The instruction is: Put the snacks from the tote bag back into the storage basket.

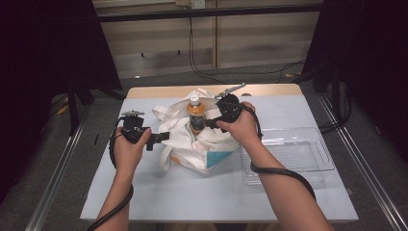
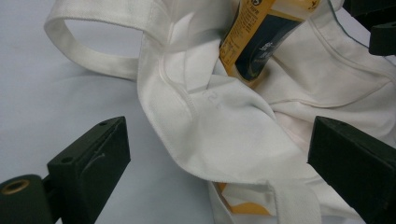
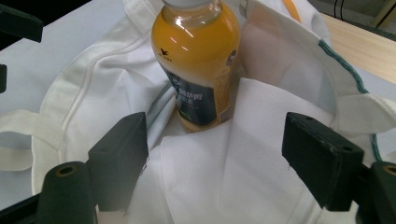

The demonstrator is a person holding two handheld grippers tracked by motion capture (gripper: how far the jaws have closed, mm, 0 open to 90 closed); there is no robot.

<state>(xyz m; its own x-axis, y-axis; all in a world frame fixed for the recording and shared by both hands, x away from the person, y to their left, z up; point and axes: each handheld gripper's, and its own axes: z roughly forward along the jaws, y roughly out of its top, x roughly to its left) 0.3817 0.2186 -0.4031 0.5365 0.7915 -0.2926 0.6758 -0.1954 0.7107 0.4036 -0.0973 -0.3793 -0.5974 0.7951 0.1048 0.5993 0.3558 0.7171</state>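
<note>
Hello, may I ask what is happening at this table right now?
A person holds a gripper in each hand beside a white cloth bag on the table. An orange drink bottle stands upright in the bag. The left gripper and the right gripper are both open at the fabric. A clear tray lies nearby.

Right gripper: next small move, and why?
Probably ease the right gripper forward and close on the bottle. Its jaws stand open with only bag cloth between them, and the orange bottle stands upright in the white tote bag just ahead. The left gripper, also open, sits at the bag's near edge, so it could pinch the cloth to steady it.
</note>
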